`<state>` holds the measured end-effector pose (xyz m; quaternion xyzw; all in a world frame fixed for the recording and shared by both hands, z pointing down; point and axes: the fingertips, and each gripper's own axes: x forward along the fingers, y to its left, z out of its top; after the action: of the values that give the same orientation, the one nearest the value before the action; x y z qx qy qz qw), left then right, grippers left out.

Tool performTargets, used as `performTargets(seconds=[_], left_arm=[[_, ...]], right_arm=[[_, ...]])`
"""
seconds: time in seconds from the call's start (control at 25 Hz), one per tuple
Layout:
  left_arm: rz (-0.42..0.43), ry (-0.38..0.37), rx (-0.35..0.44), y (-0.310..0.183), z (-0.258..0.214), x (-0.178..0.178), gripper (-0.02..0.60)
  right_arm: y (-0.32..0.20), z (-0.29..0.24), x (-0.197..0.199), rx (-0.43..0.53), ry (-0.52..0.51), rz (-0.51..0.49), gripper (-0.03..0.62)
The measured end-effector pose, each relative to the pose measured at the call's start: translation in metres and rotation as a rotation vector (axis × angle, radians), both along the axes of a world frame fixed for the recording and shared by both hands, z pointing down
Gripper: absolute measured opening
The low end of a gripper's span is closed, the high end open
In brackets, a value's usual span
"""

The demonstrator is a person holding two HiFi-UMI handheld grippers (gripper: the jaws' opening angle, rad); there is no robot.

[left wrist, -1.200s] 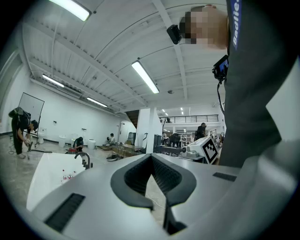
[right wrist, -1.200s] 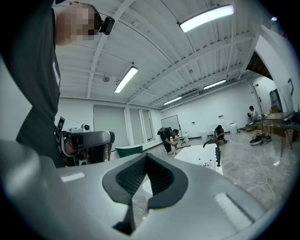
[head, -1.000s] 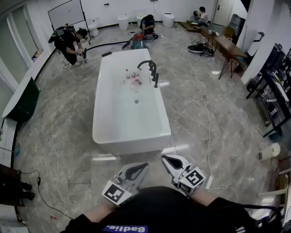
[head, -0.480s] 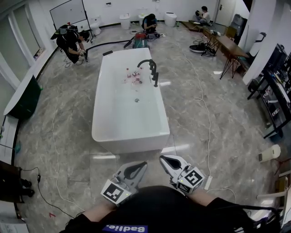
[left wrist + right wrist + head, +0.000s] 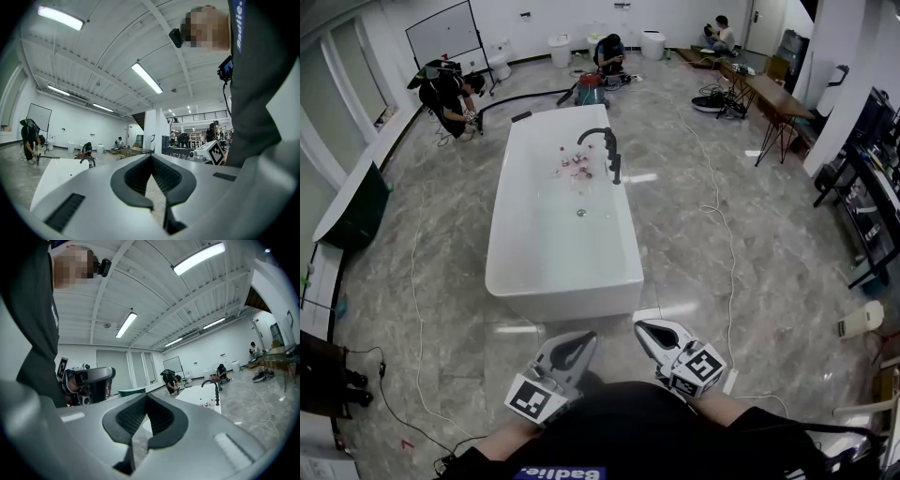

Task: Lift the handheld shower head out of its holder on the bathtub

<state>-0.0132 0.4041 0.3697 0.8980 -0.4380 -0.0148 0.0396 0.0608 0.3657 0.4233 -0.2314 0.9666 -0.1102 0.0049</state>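
Grippers both held low in front of the person, side by side, tips pointing fwd and level. Left gripper [image 5: 577, 339] has its jaws pressed together with nothing between them; its own view shows the same, dark pads meeting at the tip [image 5: 151, 159]. Right gripper [image 5: 649, 328] is likewise closed and empty, with only a thin slit between the pads [image 5: 146, 397]. Marker cubes sit at the rear of each, nearest the person's body (left cube [image 5: 534, 398], right cube [image 5: 698, 367]).

White bathtub [image 5: 565, 298] lies straight ahead of both tips, lengthwise away from them, near end closest. No contact with either gripper.

Black tap set stands on the tub's rim on the right gripper's side, past the tub's middle and well apart from both tips. Handheld shower head [image 5: 618, 167] appears to be the upright black piece nearest the grippers, seated in its holder; too small to be sure which post it is. The right gripper view catches the same tap set [image 5: 215, 391] ahead and to the right of its jaws.

Small bottles [image 5: 577, 164] lie inside the tub beside the taps, w/ the drain [image 5: 580, 213] closer to the grippers.

Beyond the tub: crouching person [image 5: 450, 89] off to the left gripper's side. White cable [image 5: 727, 234] trails over the floor on the right gripper's side.
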Motion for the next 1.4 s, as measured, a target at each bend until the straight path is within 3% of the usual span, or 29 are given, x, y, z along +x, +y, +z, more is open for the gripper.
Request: performTargets(seconds=[0.24,0.48,1.0,1.2,1.4], left_arm=[[0.01,-0.002,0.024,-0.043,-0.005,-0.01,0.005],[0.055,0.0,0.038,-0.125,0.004,-0.039,0.005],[0.127,0.029,0.024,-0.311,0.01,-0.159,0.005],[0.177,0.043,0.018,-0.349,0.004,-0.187,0.005],[0.206,0.055,0.009,-0.369,0.006,-0.197,0.005]], right_arm=[[-0.042,0.007,0.0,-0.006,0.021,0.033,-0.008],[-0.12,0.016,-0.021,0.003,0.011,0.093,-0.008],[-0.295,0.025,-0.137,-0.05,0.045,0.187,-0.008],[-0.326,0.019,-0.173,-0.049,0.054,0.215,-0.008],[-0.342,0.025,-0.183,-0.065,0.069,0.239,-0.008]])
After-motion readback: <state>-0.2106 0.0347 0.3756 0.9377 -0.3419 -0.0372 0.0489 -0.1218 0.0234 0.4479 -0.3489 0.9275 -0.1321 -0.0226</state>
